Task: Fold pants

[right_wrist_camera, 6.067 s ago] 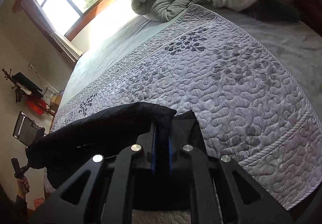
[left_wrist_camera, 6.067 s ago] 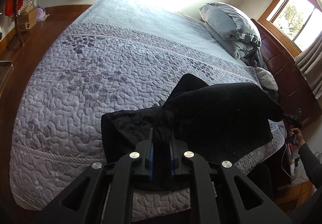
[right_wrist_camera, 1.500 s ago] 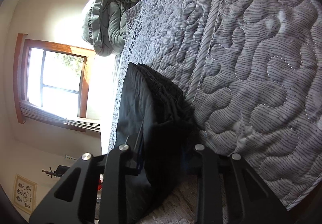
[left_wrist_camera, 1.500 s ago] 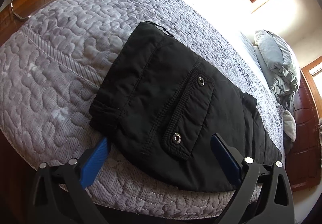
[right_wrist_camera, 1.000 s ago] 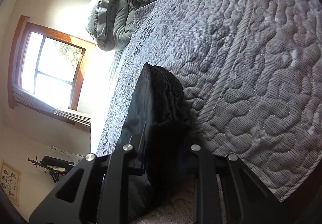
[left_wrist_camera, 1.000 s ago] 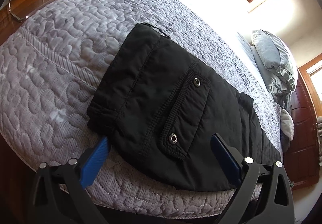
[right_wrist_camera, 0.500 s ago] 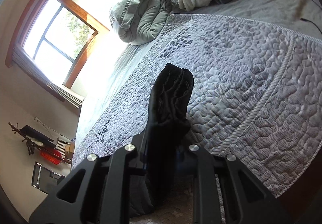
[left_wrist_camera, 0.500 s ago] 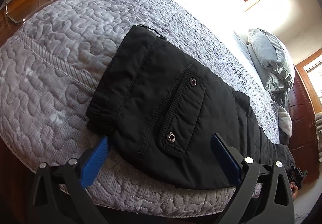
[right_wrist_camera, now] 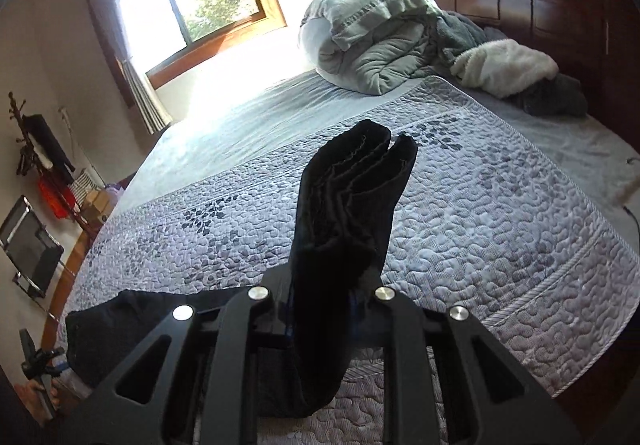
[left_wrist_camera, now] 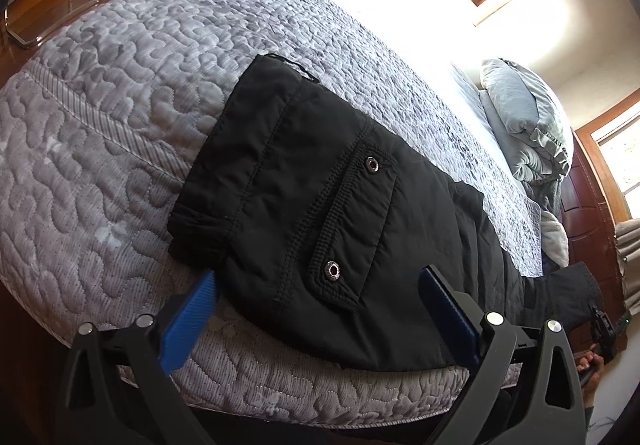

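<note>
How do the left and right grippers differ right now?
The left gripper is open, its blue pads spread wide with nothing between them; the right gripper is shut on the pants' leg end.
The left hovers at the waist end of the black pants, which lie flat on the quilt; the right holds its bunched end raised off the quilt.
Both are the same black two-finger design.

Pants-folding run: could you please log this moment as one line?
left gripper: open, above waist | right gripper: shut on pants leg end, lifted | quilt: under pants
</note>
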The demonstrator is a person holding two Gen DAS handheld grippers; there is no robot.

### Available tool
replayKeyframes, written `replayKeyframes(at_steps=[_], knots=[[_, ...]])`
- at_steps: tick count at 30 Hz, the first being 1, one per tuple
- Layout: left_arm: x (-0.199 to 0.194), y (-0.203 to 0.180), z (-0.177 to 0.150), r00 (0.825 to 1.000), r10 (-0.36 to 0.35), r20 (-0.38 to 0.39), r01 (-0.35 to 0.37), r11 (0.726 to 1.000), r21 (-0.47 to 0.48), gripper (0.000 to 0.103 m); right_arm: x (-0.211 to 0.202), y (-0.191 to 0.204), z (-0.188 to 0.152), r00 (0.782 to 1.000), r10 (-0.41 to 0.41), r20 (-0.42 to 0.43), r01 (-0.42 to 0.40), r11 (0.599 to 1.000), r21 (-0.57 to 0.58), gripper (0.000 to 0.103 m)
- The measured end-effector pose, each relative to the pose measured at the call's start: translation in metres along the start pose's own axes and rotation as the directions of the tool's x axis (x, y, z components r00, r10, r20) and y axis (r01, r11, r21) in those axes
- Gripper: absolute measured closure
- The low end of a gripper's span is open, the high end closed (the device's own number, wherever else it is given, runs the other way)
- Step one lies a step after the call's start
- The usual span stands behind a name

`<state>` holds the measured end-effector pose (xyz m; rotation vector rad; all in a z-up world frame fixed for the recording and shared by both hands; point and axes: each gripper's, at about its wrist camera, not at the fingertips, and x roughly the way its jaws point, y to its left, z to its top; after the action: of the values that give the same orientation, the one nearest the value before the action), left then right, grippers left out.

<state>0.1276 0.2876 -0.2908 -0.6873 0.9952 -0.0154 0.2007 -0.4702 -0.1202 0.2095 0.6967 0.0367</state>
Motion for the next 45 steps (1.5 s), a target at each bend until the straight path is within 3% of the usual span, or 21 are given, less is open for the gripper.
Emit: replayKeyframes(at_steps=[4,11,15,22,26,30,37,41,45], knots=[[-0.002,0.0,-0.001,1.0,-0.014,-0.004,0.014,1.0,0.003,0.004,0.0,0.053,0.005,1.0,-0.01,-0.003,0.01,0.986,-0.165,0.086],[-0.004,-0.003,-0.007,0.999,-0.033,-0.016,0.033,0.999,0.017,0.004,0.016,0.141,-0.003,0.999,-0.034,-0.027,0.021,0.917,-0.398,0.086],[-0.005,-0.006,-0.009,0.999,-0.047,-0.025,0.048,0.999,0.022,0.004,0.03,0.184,-0.02,0.997,-0.053,-0.051,0.021,0.867,-0.499,0.086],[-0.003,-0.004,-0.011,0.997,-0.068,-0.041,0.069,0.997,0.024,0.004,0.051,0.244,-0.055,0.993,-0.066,-0.1,-0.004,0.816,-0.578,0.087],[-0.001,0.0,-0.012,0.995,-0.083,-0.049,0.084,0.996,0.018,0.004,0.057,0.282,-0.091,0.991,-0.114,-0.072,0.032,0.716,-0.697,0.087],[0.001,0.002,-0.014,0.994,-0.093,-0.058,0.094,0.996,0.014,0.004,0.073,0.31,-0.142,0.984,-0.173,-0.047,0.06,0.564,-0.824,0.087],[0.006,0.005,-0.012,0.992,-0.098,-0.081,0.1,0.995,0.012,0.004,0.101,0.327,-0.211,0.971,-0.239,-0.031,0.057,0.351,-0.935,0.087],[0.008,0.005,-0.015,0.991,-0.101,-0.09,0.102,0.995,0.016,0.004,0.106,0.327,-0.234,0.969,-0.244,-0.044,0.032,0.298,-0.954,0.087],[0.013,0.002,-0.016,0.99,-0.101,-0.1,0.104,0.994,0.02,0.004,0.117,0.324,-0.247,0.965,-0.244,-0.098,-0.017,0.316,-0.949,0.08]])
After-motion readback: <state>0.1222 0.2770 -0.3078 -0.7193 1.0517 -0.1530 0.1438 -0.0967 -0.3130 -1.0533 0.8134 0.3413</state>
